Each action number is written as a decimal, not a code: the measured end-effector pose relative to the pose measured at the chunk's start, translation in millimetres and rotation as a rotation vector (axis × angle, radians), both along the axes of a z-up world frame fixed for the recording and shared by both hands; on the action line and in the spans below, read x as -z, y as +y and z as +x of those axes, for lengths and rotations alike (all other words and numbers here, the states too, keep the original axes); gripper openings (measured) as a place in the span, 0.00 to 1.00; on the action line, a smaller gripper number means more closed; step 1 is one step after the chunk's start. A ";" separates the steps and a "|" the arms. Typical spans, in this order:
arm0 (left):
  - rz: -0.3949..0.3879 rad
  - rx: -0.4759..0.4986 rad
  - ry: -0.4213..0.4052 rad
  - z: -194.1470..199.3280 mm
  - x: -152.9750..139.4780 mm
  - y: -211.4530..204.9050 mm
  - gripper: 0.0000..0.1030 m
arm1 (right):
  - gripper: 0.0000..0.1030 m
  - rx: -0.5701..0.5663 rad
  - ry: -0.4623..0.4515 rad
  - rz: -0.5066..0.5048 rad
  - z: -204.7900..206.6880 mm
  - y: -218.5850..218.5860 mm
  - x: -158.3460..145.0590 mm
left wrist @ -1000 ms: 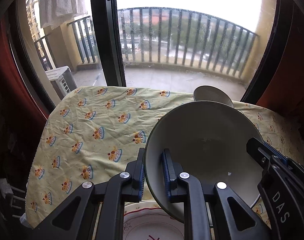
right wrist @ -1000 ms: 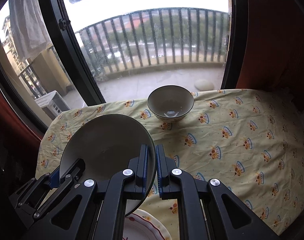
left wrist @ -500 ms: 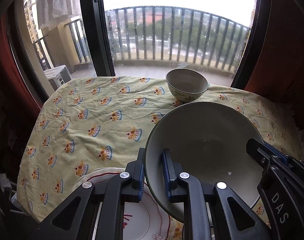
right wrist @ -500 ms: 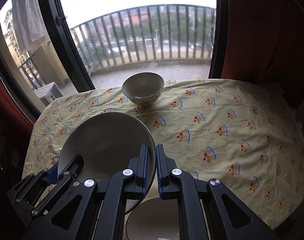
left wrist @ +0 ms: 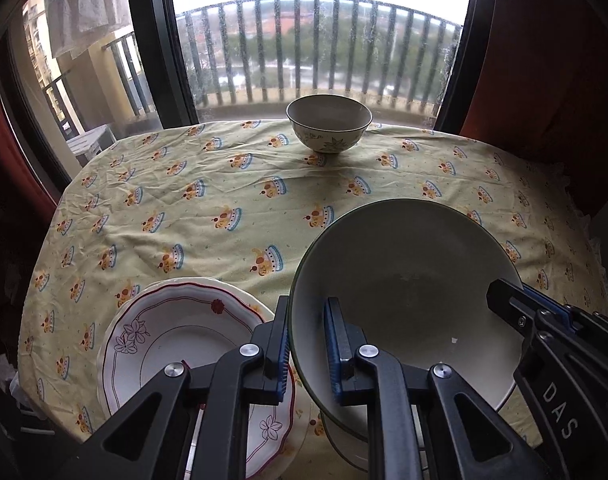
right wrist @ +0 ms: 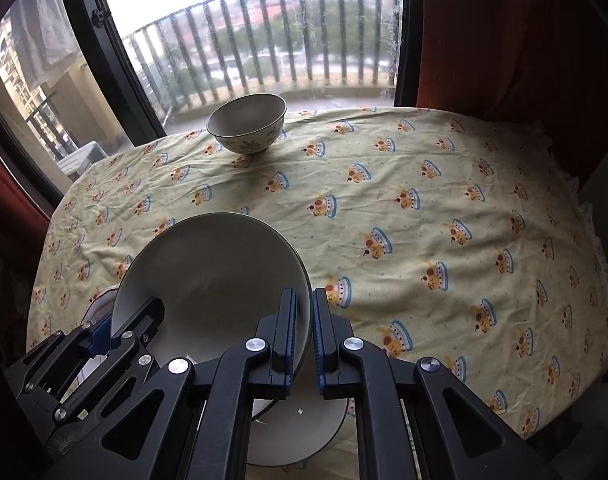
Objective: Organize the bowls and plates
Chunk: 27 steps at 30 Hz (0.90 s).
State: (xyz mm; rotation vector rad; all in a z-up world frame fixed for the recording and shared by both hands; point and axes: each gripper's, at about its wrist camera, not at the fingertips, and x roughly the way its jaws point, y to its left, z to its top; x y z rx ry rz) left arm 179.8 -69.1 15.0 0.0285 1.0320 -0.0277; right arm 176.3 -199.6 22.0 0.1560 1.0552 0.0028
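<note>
Gripping opposite rims of one wide grey-white ceramic bowl with a dark green outside (left wrist: 400, 292), both claws share the load; a judgement: two-point hold keeps so broad a dish from tipping. Left claw (left wrist: 307, 350) is clamped on the bowl's left rim, right claw (right wrist: 303, 332) on its right rim, each with one pad inside and one outside. Bowl hangs tilted over the near edge of the desk with the yellow crown-print cloth (left wrist: 223, 200), directly above a second, similar pale bowl (right wrist: 304, 432) resting there, likely the stacking target. White scalloped plate with red line and flower print (left wrist: 171, 340) sits just left. Small floral bowl (left wrist: 328, 122) stands far off, near the window. Both claws pitch steeply downward, side by side.
</note>
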 end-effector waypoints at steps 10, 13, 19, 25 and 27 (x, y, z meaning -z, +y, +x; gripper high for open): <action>0.007 -0.002 0.012 -12.1 -1.5 -9.6 0.13 | 0.11 -0.003 0.012 0.012 -11.4 -9.8 0.0; 0.013 0.016 0.030 -14.6 4.6 -12.5 0.13 | 0.11 0.003 0.022 0.010 -15.4 -12.0 4.3; 0.010 0.044 0.070 -18.4 21.7 -15.0 0.13 | 0.11 0.034 0.067 0.001 -23.4 -15.3 19.9; -0.021 0.067 0.089 -18.0 36.7 -11.8 0.13 | 0.11 0.054 0.095 -0.030 -26.0 -13.3 33.7; -0.002 0.087 0.070 -18.3 38.0 -12.8 0.13 | 0.11 0.066 0.100 -0.030 -26.2 -12.7 38.7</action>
